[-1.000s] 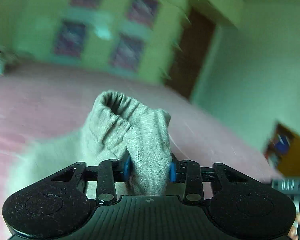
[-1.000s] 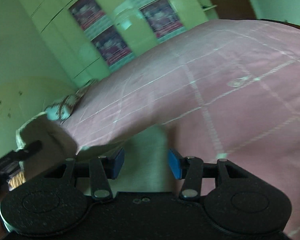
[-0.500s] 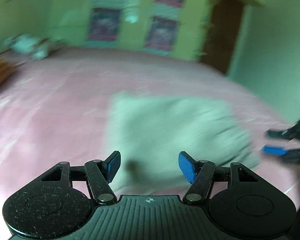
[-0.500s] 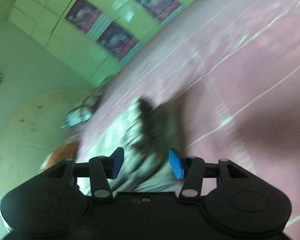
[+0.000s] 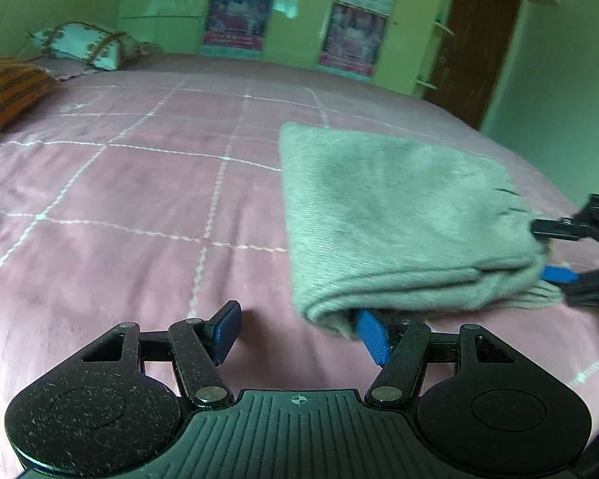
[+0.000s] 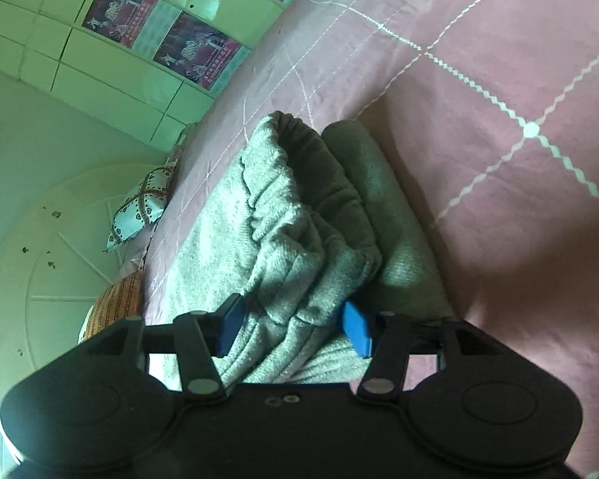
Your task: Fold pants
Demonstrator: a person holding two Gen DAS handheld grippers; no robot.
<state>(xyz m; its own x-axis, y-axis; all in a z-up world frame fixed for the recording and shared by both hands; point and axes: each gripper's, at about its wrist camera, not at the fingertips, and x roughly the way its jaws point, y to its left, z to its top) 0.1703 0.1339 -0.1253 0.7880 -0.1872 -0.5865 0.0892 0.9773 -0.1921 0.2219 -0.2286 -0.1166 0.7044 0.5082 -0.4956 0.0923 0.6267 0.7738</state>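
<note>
I find the pants (image 5: 399, 215) lying folded into a thick grey bundle on the pink bed (image 5: 139, 199), towards its right side in the left wrist view.

The left gripper (image 5: 301, 333) has its fingers apart and empty. Its right pad sits tucked at the near fold edge, so I judge a careless pull-back could snag and lift that corner.

The right gripper (image 6: 293, 329) has just been opening; its fingers straddle the gathered waistband (image 6: 299, 183), and I cannot tell whether the pads still press it. If fabric clings, I expect withdrawal to drag the top layer and undo the fold.

The material is soft brushed knit, bulky and elasticated at the waistband; the bedcover is quilted with white stitched squares.
</note>
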